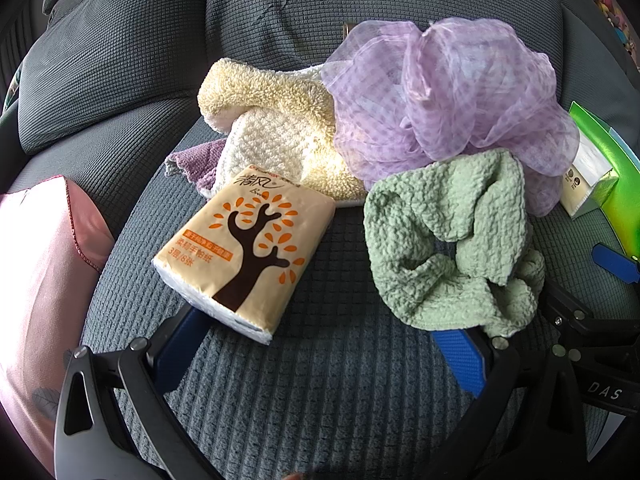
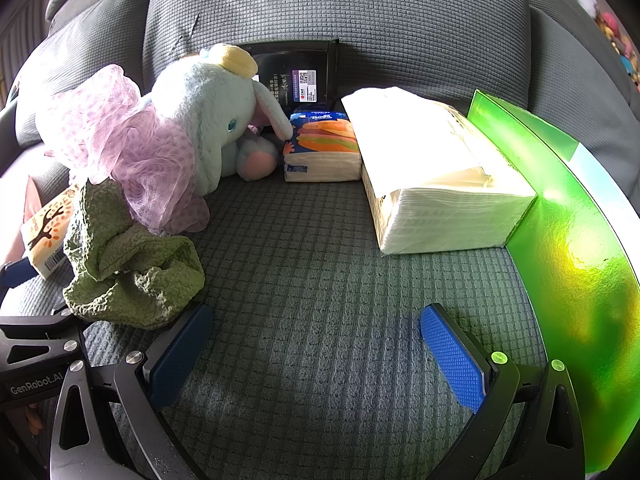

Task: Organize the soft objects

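Right wrist view is showing what left misses: pale blue plush elephant, blue-orange tissue pack, big white napkin pack against green glossy box at 3 o'clock. Left view is showing cream terry towel under lilac mesh bath pouf. Sage green waffle cloth is crowding tree-print tissue packet. Left gripper and right gripper are both sitting wide apart, holding nothing, over grey sofa cushion.

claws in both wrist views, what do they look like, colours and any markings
Both are black plastic frames with triangular cut-outs and blue textured pads. The left claw has silver screws. The right claw has silver screws on one finger, green ones on the other. White lettering shows on each neighbouring body: "DAS" and "GenRobot.AI".
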The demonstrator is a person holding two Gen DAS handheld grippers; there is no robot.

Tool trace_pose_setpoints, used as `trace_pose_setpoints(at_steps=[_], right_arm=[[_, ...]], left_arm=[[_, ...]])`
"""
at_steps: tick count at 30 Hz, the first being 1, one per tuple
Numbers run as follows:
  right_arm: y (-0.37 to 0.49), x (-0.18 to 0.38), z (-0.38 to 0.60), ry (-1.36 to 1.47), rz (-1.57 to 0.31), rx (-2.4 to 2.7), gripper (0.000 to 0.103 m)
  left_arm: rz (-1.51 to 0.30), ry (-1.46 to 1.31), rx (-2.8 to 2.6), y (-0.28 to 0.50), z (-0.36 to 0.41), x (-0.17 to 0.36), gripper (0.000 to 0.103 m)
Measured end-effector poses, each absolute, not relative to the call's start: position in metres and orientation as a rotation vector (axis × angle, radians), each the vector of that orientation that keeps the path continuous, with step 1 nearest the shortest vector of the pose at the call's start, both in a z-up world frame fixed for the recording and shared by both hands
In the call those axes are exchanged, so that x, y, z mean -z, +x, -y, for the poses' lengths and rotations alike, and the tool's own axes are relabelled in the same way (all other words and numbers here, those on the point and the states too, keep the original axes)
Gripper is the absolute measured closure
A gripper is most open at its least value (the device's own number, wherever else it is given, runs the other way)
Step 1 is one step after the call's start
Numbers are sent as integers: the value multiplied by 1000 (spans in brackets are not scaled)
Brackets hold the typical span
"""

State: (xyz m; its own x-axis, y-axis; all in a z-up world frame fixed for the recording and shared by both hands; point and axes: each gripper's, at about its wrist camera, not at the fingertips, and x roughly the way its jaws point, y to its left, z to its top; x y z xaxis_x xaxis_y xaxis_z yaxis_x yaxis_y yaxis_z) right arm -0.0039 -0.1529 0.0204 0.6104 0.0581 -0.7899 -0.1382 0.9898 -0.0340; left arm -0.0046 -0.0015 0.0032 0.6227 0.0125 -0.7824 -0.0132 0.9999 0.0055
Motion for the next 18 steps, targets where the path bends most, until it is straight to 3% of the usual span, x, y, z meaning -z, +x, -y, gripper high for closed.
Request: trace_pose_setpoints(at_steps=[18], right_arm=[[0,-22,150,-93,-906,-112,0]], left_arm=[[-1013,-142,-90,-2,-39,-25,4]])
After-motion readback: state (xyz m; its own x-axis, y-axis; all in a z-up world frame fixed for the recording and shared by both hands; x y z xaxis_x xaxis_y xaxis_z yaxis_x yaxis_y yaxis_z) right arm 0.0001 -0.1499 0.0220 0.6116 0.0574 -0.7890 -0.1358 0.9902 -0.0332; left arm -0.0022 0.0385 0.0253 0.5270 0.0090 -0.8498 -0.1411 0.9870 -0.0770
